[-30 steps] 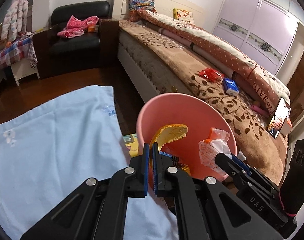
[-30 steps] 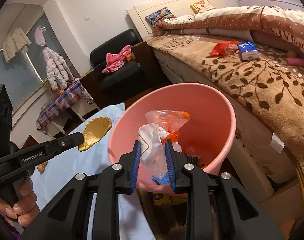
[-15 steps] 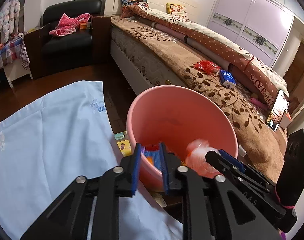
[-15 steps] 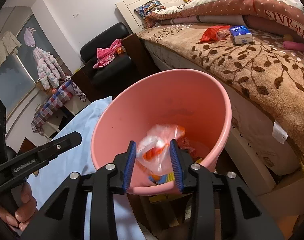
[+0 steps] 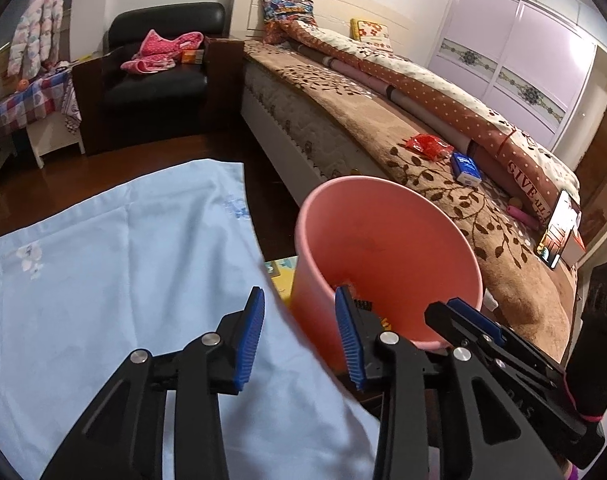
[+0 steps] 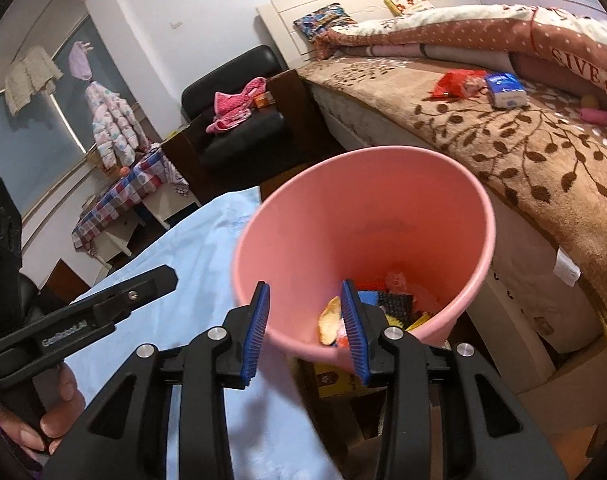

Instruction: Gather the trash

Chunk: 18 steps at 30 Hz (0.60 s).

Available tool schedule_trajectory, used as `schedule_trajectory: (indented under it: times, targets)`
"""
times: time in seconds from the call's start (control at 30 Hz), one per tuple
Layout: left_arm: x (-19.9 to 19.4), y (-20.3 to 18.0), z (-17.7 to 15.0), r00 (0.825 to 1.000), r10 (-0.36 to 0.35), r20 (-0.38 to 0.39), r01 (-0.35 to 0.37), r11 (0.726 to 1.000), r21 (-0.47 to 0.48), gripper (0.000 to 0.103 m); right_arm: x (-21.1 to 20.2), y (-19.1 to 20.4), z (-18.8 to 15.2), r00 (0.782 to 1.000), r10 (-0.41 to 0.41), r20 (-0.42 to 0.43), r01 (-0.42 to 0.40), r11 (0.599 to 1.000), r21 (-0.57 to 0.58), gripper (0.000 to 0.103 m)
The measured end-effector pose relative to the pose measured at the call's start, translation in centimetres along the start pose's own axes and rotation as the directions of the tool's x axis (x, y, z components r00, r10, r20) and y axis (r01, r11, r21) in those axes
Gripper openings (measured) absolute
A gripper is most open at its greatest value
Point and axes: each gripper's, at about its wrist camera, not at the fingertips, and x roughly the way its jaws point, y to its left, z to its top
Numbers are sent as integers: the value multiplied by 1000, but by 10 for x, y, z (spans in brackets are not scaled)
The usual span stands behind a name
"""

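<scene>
Both tongs apart (nothing held), left tongs (image 5: 299, 340) & right tongs (image 6: 305, 328) over pink bin (image 6: 383, 208) w/ trash (image 6: 383, 308)

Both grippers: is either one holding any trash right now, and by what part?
Nothing is held. The left gripper and right gripper are both open and empty, by the pink bin; wrappers lie inside it.

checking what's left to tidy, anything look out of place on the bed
Yes: a red crumpled wrapper and a blue tissue pack lie loose on the brown leaf-pattern blanket, beyond the pink bin. Both tongs are open and empty.
</scene>
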Motion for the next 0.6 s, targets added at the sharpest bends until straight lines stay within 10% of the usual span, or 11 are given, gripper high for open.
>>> schedule_trajectory:
  times: [0.6]
  targets:
    - [-59, 42, -28, 991, 98, 96, -94, 995, -41, 36, -19, 75, -29, 998, 59, -24, -61, 988, -144, 45]
